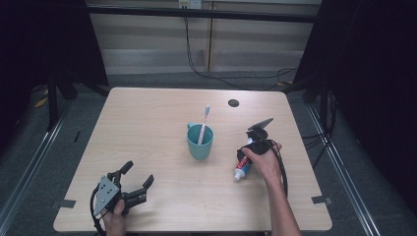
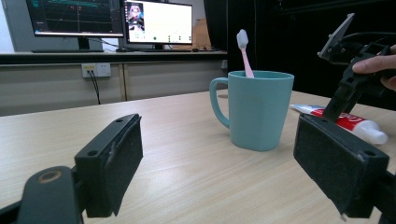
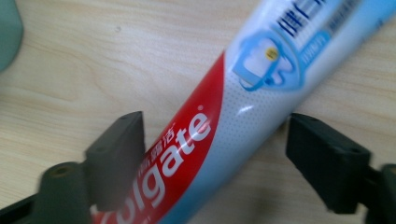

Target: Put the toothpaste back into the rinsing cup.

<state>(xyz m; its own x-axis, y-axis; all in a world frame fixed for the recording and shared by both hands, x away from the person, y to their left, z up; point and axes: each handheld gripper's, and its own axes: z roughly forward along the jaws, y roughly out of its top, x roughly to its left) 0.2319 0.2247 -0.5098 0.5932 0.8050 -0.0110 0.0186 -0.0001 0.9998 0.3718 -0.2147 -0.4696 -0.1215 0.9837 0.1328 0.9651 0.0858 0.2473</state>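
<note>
- Right gripper (image 1: 252, 153) points down over the toothpaste tube (image 3: 224, 121), jaws spread either side of it, pads apparently not pressing yet: lined up for a grab.
- Tube lies flat on the table (image 1: 147, 128), just right of the teal mug (image 1: 200, 141) holding a pink toothbrush (image 1: 203, 123).
- Left gripper (image 1: 132, 186) rests near the table's front edge, jaws wide, empty, likely waiting.

Overhead light is evenly illuminating the pale wooden table (image 1: 162, 118); surroundings are staying dark. The red-white-blue toothpaste tube (image 3: 243, 107) is blurring up close, showing slight glare. Bright monitors (image 2: 109, 18) are glowing.
</note>
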